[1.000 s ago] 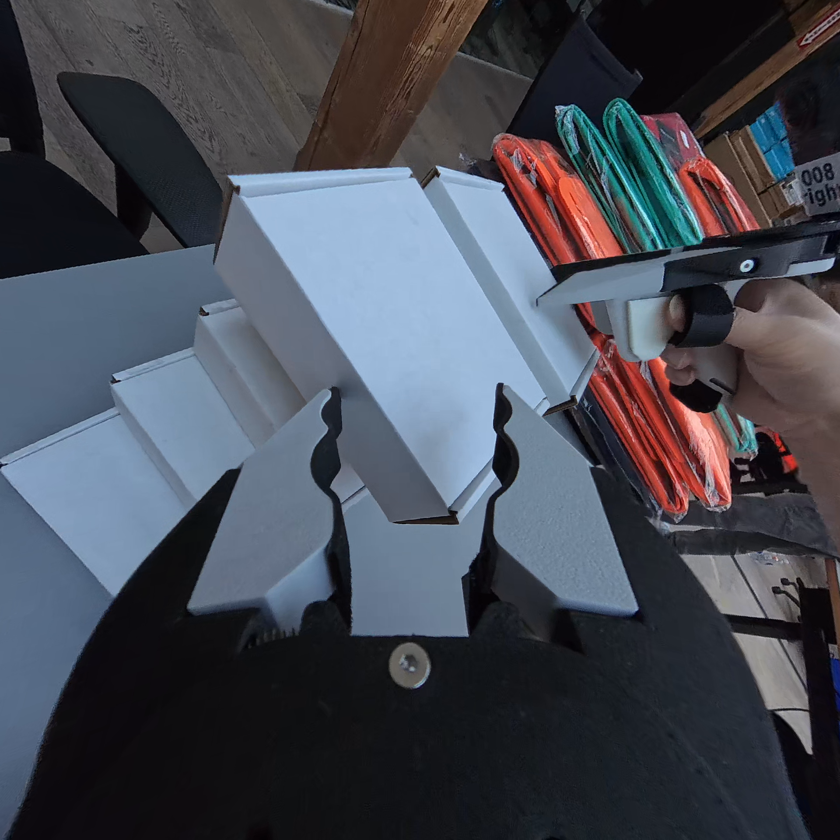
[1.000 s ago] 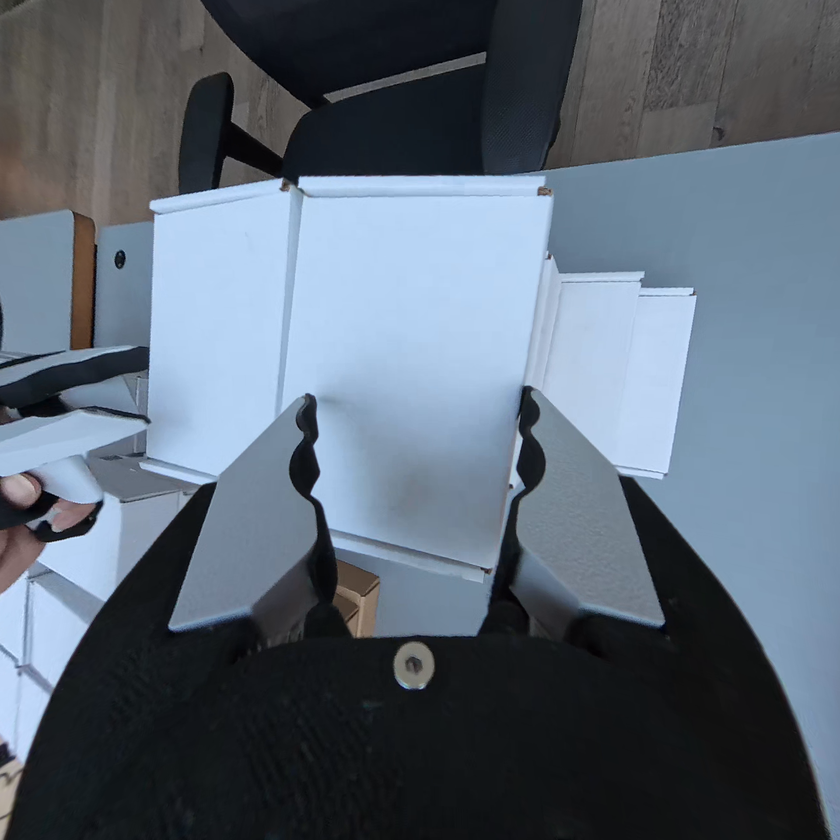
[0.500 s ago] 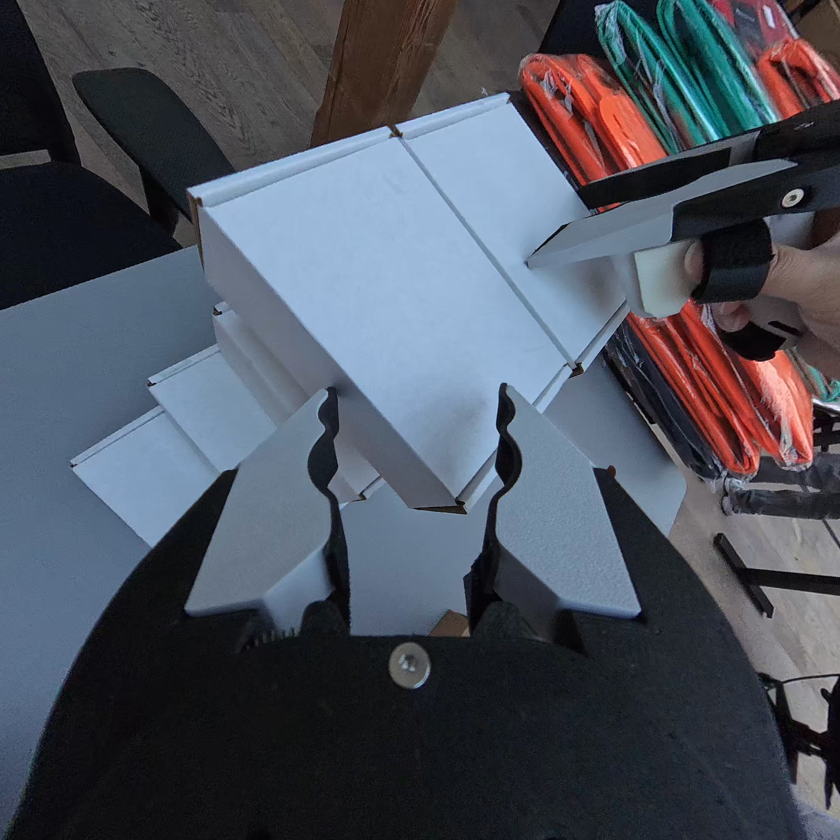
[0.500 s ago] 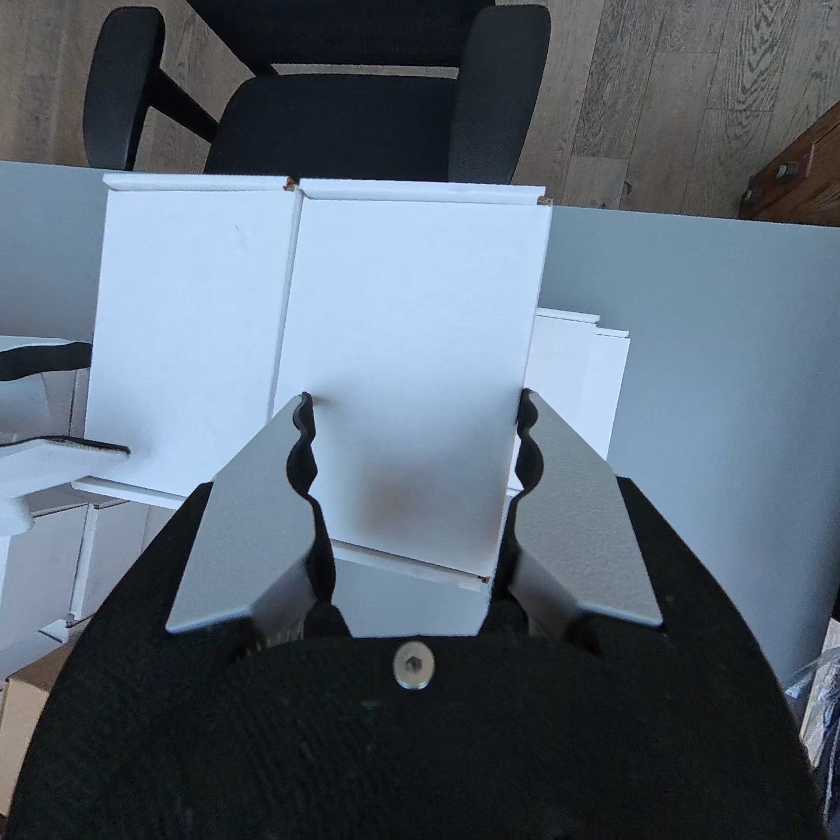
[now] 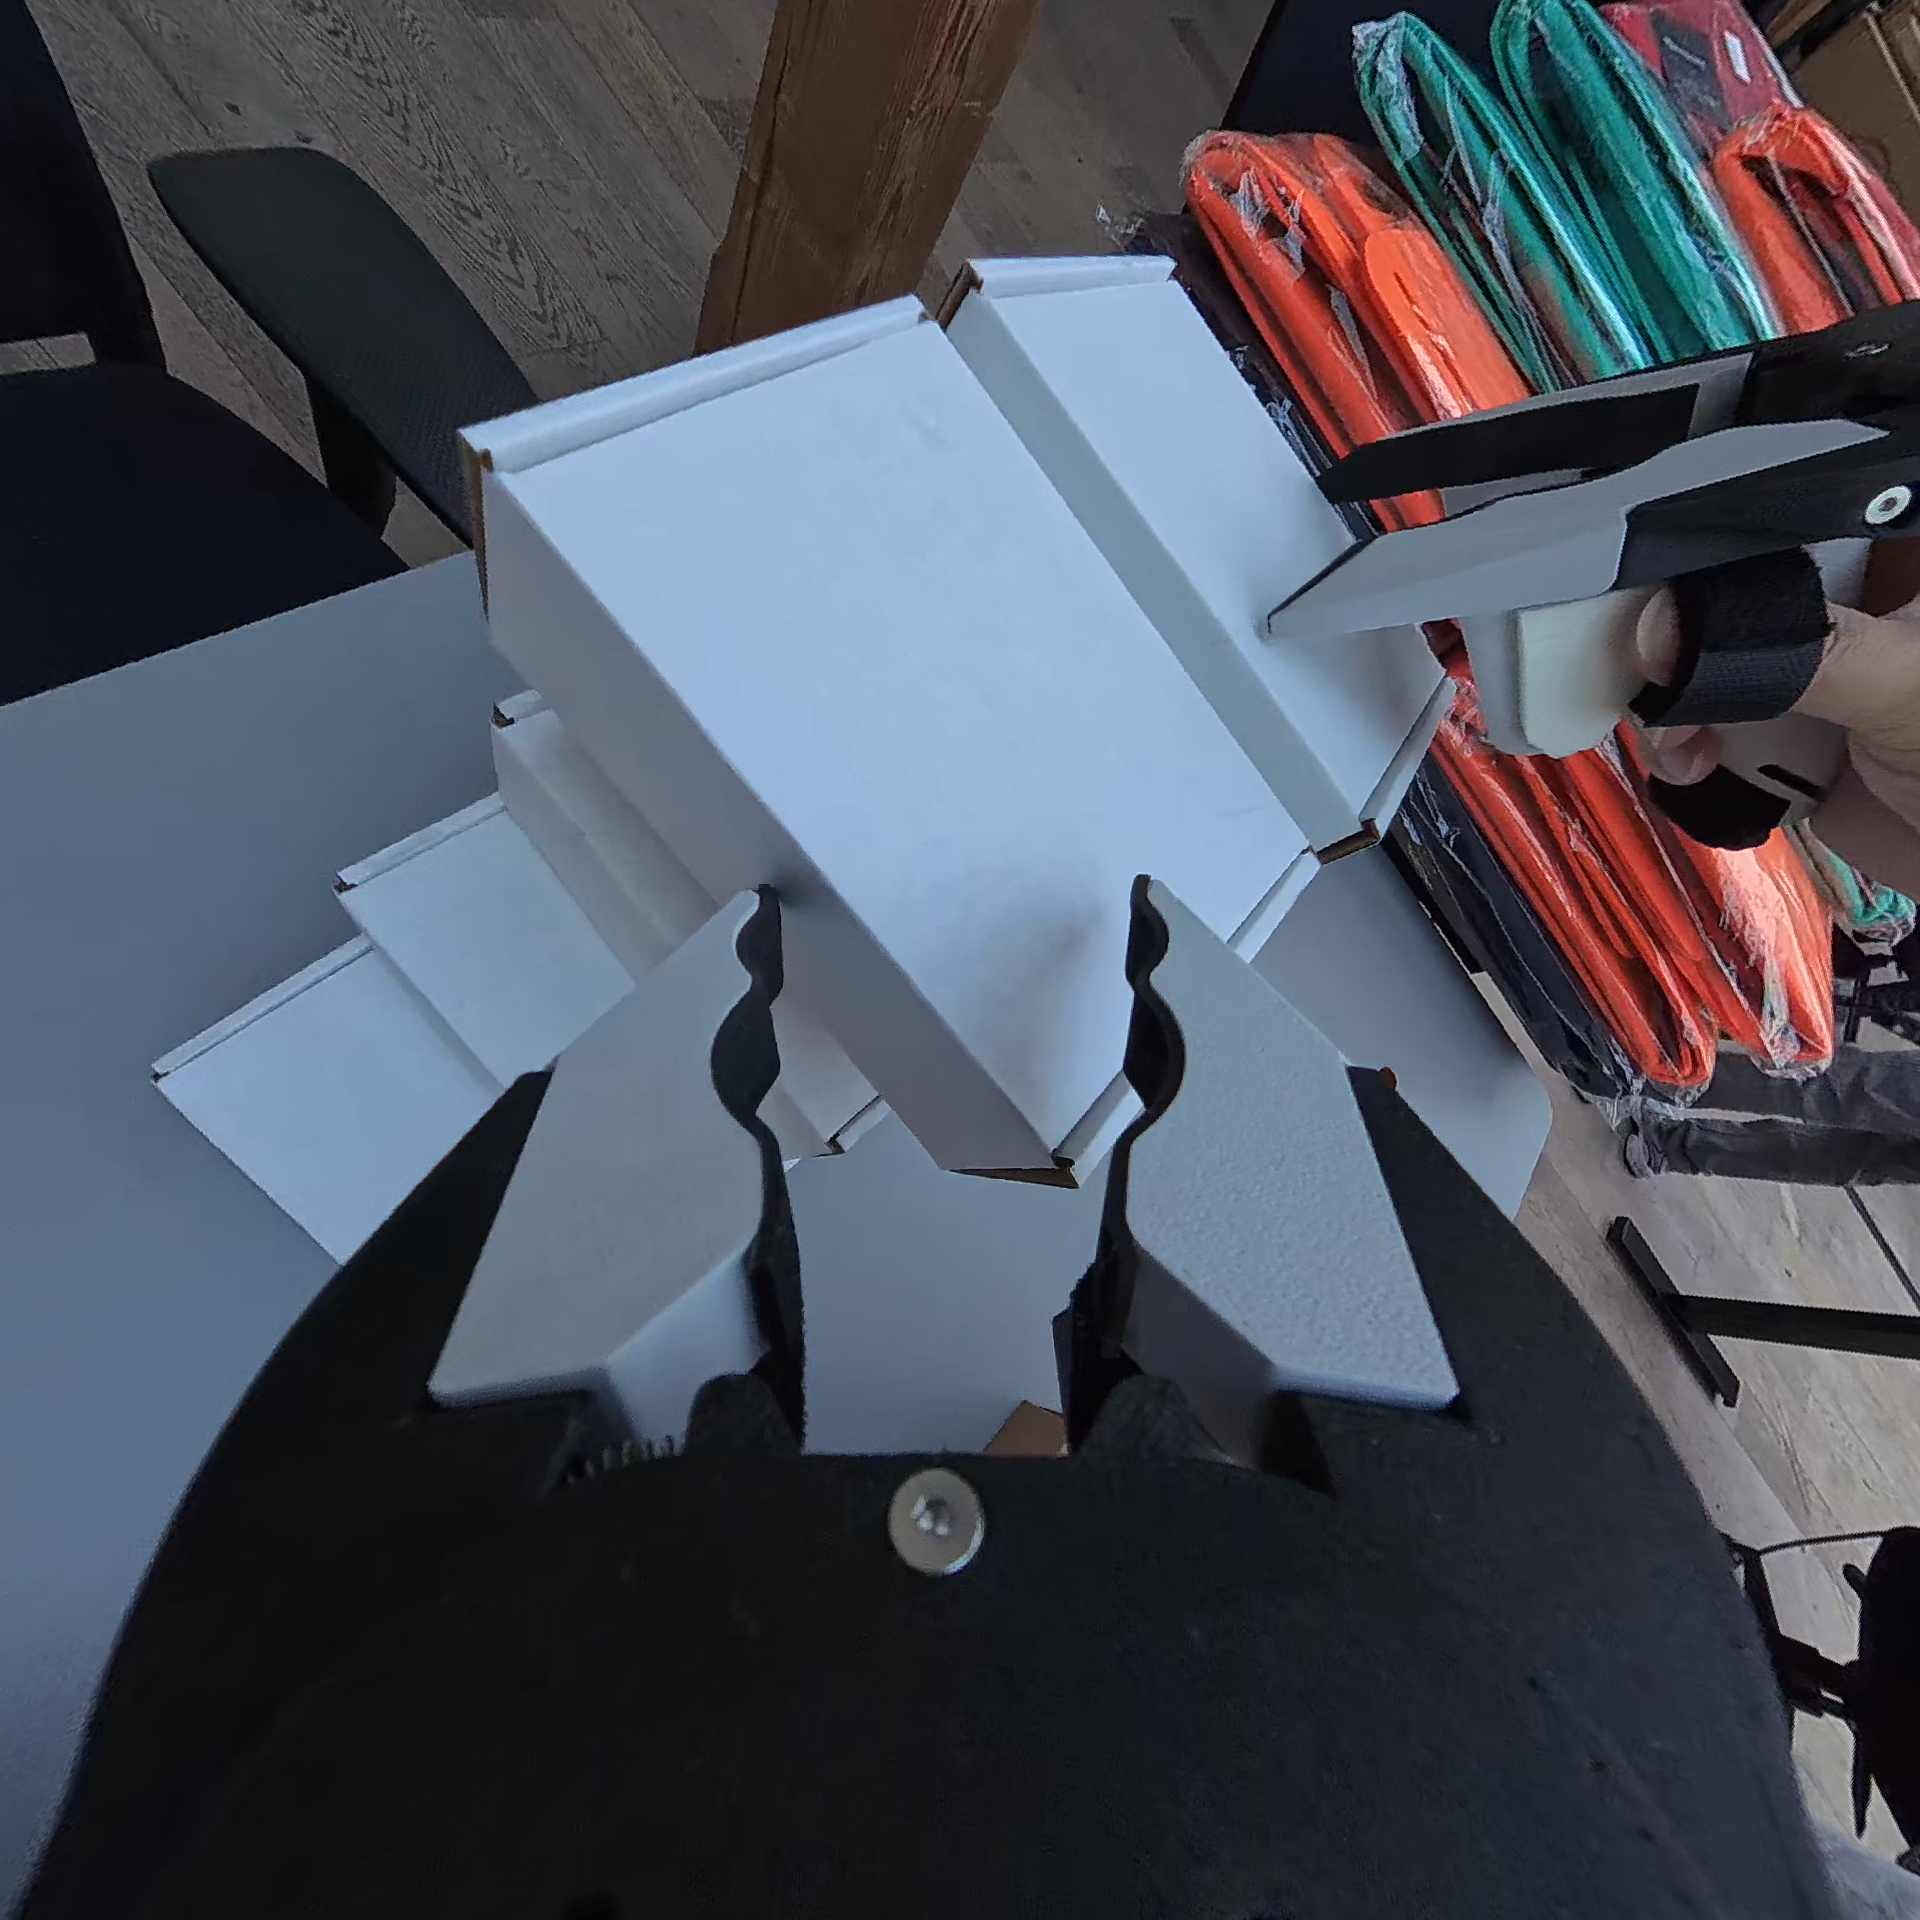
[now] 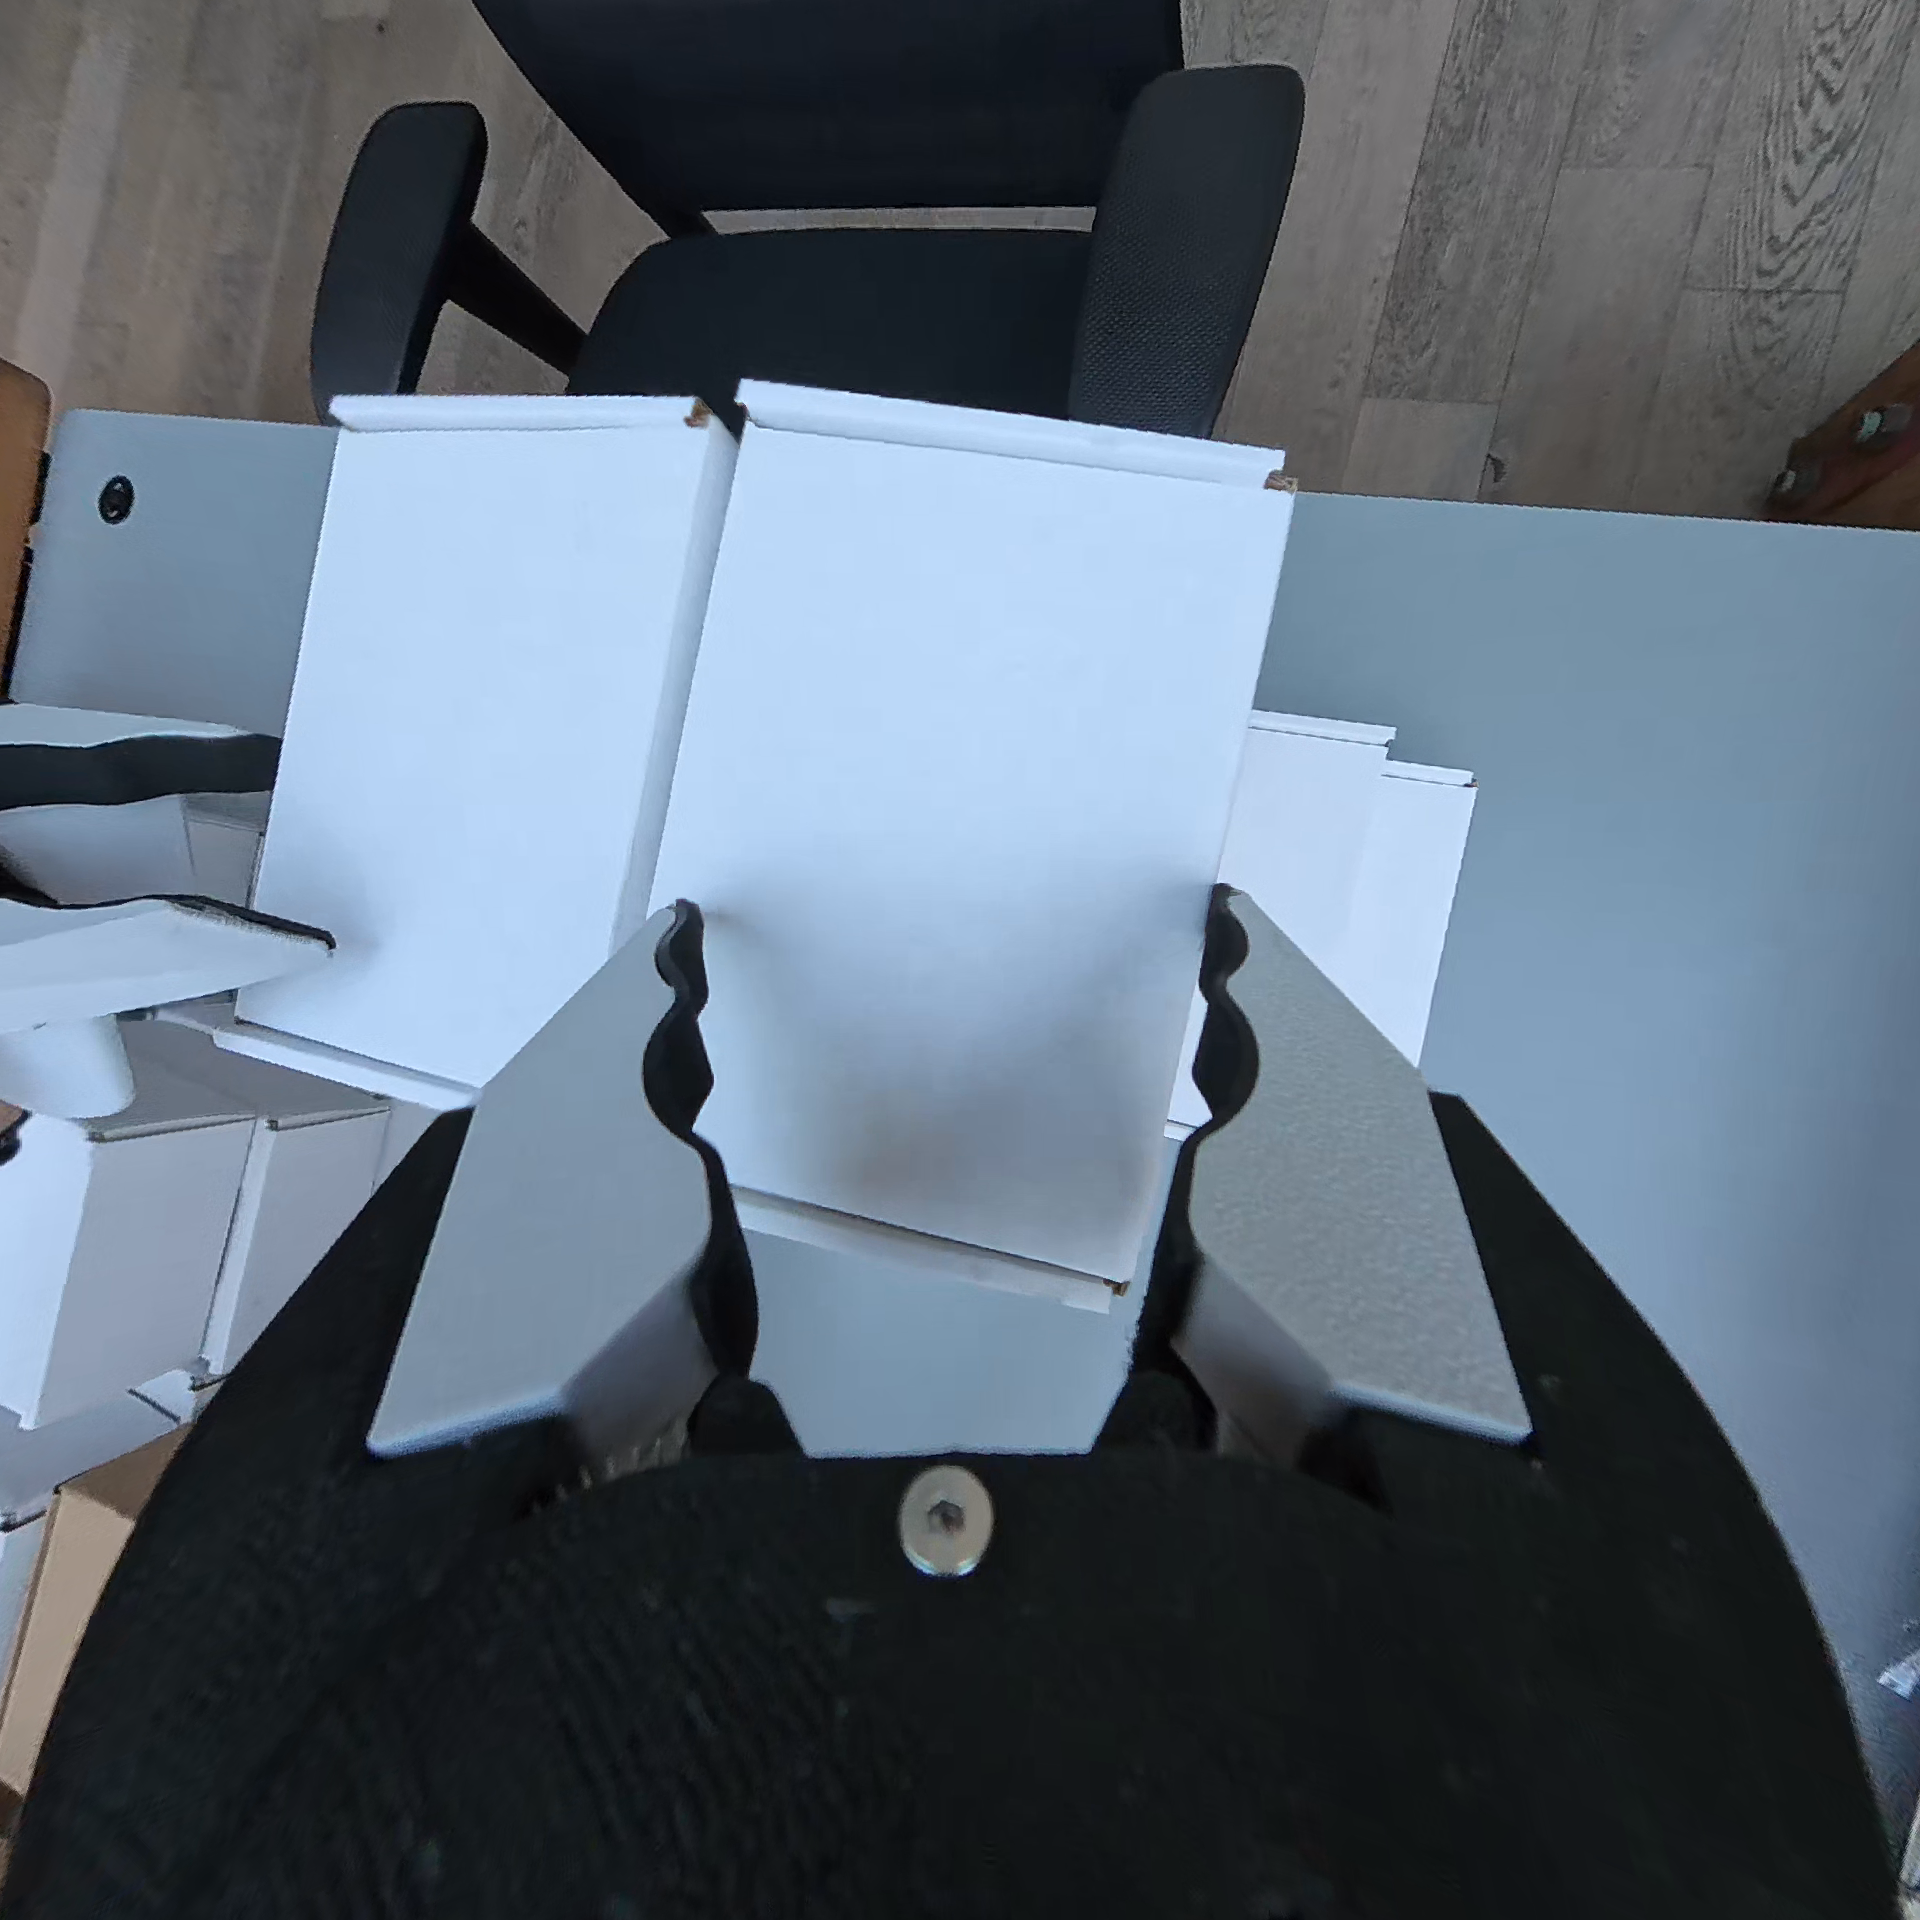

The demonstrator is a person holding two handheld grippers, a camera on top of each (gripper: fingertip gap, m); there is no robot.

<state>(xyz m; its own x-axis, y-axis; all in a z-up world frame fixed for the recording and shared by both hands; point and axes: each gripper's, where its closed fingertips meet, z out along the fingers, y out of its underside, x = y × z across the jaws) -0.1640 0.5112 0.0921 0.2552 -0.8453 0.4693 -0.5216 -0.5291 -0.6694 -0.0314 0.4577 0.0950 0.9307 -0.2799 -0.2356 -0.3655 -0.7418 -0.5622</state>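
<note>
Each gripper holds its own flat white cardboard box above a grey table. My left gripper (image 5: 951, 904) is shut on the left white box (image 5: 883, 675), gripping its near end by the sides. My right gripper (image 6: 951, 909) is shut on the right white box (image 6: 966, 779) in the same way. The two boxes sit side by side, long edges touching. The right box (image 5: 1174, 468) stands a little raised and tilted against the left one (image 6: 488, 727), with a small gap at the far corners. The right gripper (image 5: 1299, 613) and the left gripper (image 6: 301, 842) each show in the other's view.
A stepped stack of flat white boxes (image 5: 416, 935) lies on the grey table (image 5: 208, 779) under the held boxes. More white boxes (image 6: 125, 1247) and a brown carton (image 6: 62, 1558) are lower left. A black office chair (image 6: 883, 312), a wooden post (image 5: 862, 156) and orange and green packs (image 5: 1455, 312) stand beyond. The brown carton (image 6: 62, 1558) lies some 30 cm from my left tips, 35 cm from my right tips.
The two boxes were flush in one plane. The right box has now tilted and lifted slightly against the left one, opening a small gap at the far corners. Both grips are unchanged.
</note>
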